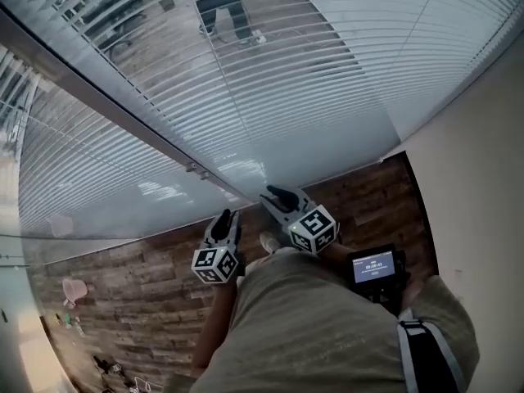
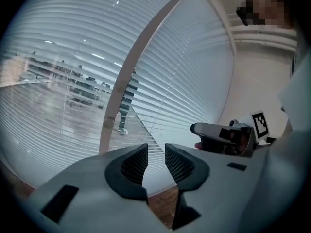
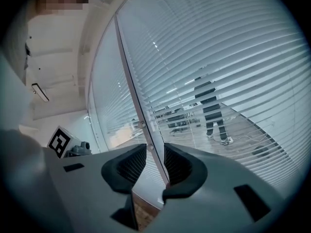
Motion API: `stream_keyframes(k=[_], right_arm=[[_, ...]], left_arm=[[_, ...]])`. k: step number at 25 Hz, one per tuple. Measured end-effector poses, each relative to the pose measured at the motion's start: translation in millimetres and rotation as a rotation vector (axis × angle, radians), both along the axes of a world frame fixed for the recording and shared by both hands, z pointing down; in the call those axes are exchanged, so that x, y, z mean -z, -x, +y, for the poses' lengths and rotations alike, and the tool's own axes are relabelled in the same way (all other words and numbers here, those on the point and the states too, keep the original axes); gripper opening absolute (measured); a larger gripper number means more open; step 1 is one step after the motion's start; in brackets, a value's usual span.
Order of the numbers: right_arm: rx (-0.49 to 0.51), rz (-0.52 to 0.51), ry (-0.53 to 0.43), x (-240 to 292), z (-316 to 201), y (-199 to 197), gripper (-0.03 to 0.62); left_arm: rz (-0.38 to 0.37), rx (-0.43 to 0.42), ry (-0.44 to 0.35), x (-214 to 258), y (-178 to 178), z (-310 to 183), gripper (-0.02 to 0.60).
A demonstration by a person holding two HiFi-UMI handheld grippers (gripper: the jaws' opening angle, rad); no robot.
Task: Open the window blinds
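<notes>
Left tongs: jaws a narrow gap apart, nothing between the ribbed black pads, held out towards the window.
Right tongs: jaws also a narrow gap apart and empty; the window post shows through the gap but seems to lie beyond the tips, not between them.
Blinds: straight ahead of both tongs, hanging the full height of the window on either side of the post.
State of the task: the blinds are not yet opened; the slats are tilted only enough to give a striped view through.
Step in hand: it looks like the reach towards a control. A small round knob sits on the post; I cannot make out a cord or wand.
Doing it well: find the control first, bring one pair of tongs squarely onto it, and close on it before turning or pulling gently.
Materials: thin, pale, smooth slats, likely easy to bend; a rigid painted post; a rough wood-plank floor; a plain matt wall.
</notes>
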State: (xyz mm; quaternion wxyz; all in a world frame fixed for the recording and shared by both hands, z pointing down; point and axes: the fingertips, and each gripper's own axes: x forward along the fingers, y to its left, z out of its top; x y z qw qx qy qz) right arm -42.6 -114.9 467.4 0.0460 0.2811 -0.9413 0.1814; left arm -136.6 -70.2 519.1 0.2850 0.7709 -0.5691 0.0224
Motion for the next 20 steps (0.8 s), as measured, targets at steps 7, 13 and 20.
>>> stream_keyframes(k=[7,13,20], right_arm=[[0.004,-0.032,-0.045,8,62,-90,0.101],[-0.008,-0.025,-0.002,12,95,-119,0.101],[-0.003,-0.048,0.001,35,172,-199,0.101]], left_arm=[[-0.010,0.074,-0.037,1,-69,66,0.075],[0.000,0.099,0.008,2,-92,106,0.035],[-0.019,0.151,0.011,25,-166,195,0.017]])
